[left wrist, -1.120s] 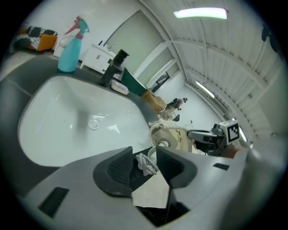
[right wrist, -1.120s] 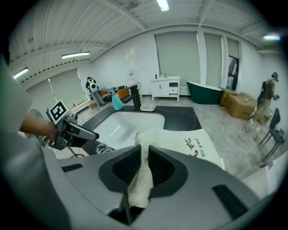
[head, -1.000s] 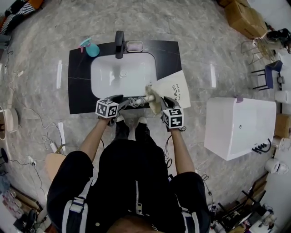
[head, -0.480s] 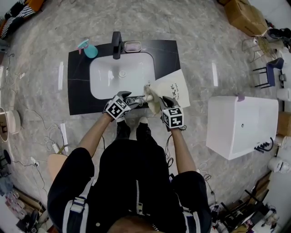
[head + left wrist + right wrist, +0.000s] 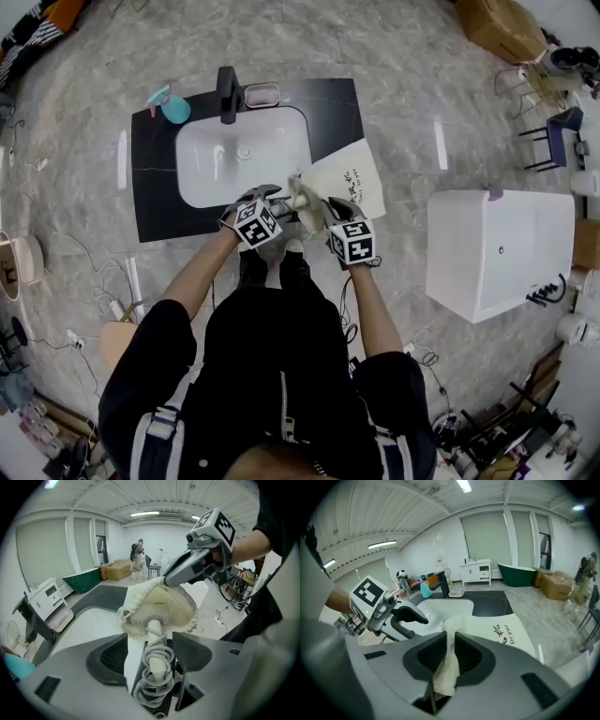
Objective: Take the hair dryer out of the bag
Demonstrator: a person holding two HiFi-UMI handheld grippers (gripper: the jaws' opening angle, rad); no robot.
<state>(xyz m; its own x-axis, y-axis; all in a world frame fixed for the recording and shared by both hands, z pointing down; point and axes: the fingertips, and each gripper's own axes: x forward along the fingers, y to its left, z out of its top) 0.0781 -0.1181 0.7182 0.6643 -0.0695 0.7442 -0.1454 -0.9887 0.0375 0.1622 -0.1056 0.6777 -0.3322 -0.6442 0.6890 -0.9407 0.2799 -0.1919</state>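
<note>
Cream plastic hair dryer [image 5: 156, 637] half out of the cream drawstring cloth bag [image 5: 161, 605] at the sink
The left gripper [image 5: 157, 656] has its jaws opening, with the dryer's handle and coiled cord between them untouched, and the head inside the bag. The right gripper [image 5: 451, 641] is clamped on the bag's bunched fabric, and the bag lies on the black stone counter [image 5: 155, 178] beside the white basin [image 5: 211, 164]

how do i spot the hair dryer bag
Find the black counter with the white sink. At its near right corner lies a cream cloth bag, the only fabric item there, with dark lettering and a white cord-wrapped handle poking from its gathered mouth.
</note>
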